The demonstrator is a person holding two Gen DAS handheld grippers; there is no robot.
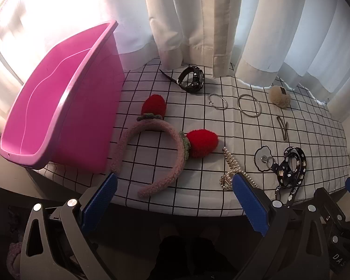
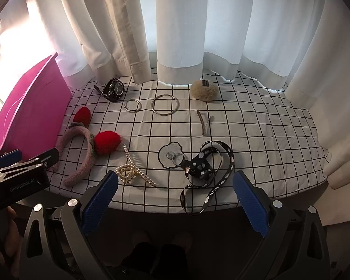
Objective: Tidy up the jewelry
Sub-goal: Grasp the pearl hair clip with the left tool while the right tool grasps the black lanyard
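Note:
A pink bin (image 1: 58,107) stands at the table's left and also shows in the right wrist view (image 2: 30,112). A pink headband with red strawberries (image 1: 170,144) (image 2: 91,144) lies beside it. Further right lie a pearl hair claw (image 1: 231,163) (image 2: 133,170), a black lanyard (image 1: 291,170) (image 2: 207,170), a black watch (image 1: 191,79) (image 2: 114,88), two metal bangles (image 1: 248,105) (image 2: 165,105), a thin hair clip (image 1: 282,127) (image 2: 203,122) and a beige pompom (image 1: 279,94) (image 2: 203,89). My left gripper (image 1: 173,200) is open and empty at the front edge, before the headband. My right gripper (image 2: 175,200) is open and empty before the lanyard.
A white cloth with a black grid (image 1: 198,121) (image 2: 256,128) covers the table. White curtains (image 1: 221,23) (image 2: 179,23) hang close behind it. The left gripper's body (image 2: 16,175) shows at the left of the right wrist view.

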